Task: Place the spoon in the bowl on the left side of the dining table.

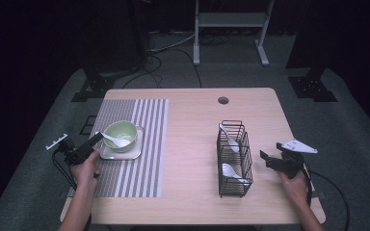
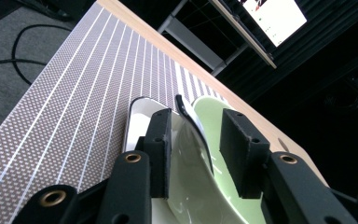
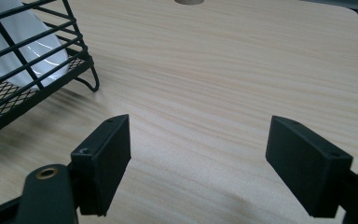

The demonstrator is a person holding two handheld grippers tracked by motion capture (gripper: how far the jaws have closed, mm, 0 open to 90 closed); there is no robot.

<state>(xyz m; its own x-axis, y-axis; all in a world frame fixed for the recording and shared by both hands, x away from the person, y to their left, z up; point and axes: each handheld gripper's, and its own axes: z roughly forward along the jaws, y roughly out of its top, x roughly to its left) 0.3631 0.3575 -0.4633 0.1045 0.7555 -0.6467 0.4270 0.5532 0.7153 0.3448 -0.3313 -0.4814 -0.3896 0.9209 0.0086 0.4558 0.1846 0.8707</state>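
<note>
Item, left side: white spoon (image 1: 116, 140) lying in the green bowl (image 1: 121, 135) on its plate (image 1: 120, 153), handle leaning out toward your left gripper (image 1: 95, 139). Jaws parted around the handle, pads clear of it, likely a release. Right gripper (image 1: 266, 157): jaws spread, empty, parked just right of the wire basket (image 1: 234, 159).

Left tongs (image 2: 196, 154) part-open, right tongs (image 3: 198, 163) wide open
</note>
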